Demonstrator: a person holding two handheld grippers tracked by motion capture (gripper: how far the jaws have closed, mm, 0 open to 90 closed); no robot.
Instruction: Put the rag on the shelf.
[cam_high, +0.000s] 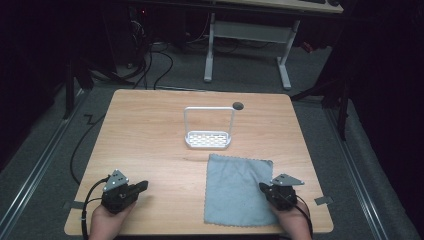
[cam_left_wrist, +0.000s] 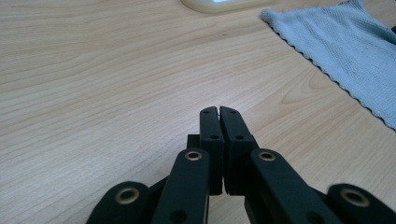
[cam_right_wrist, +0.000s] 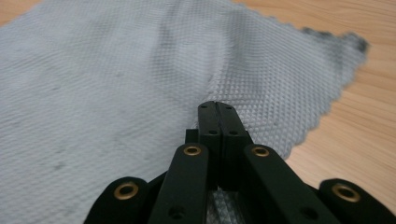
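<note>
A grey-blue cloth (cam_high: 237, 190) lies flat on the wooden table (cam_high: 150, 145), near the front right. My right gripper (cam_high: 262, 187) rests at the cloth's right edge, jaws shut with nothing between them; the right gripper view shows the shut gripper (cam_right_wrist: 217, 106) low over the cloth (cam_right_wrist: 116, 84). My left gripper (cam_high: 144, 184) sits on bare wood at the front left, also shut and empty. The left gripper view has that gripper (cam_left_wrist: 218, 111) over the wood, with the cloth (cam_left_wrist: 345, 51) off to its right. A white rack (cam_high: 208, 129) with a tall wire loop stands at the table's middle.
A small dark round hole (cam_high: 238, 105) is in the tabletop behind the rack. A white-legged desk (cam_high: 247, 45) stands on the floor beyond the table. Cables trail down at the table's left side. The rack's white base (cam_left_wrist: 219, 4) shows at the left gripper view's top edge.
</note>
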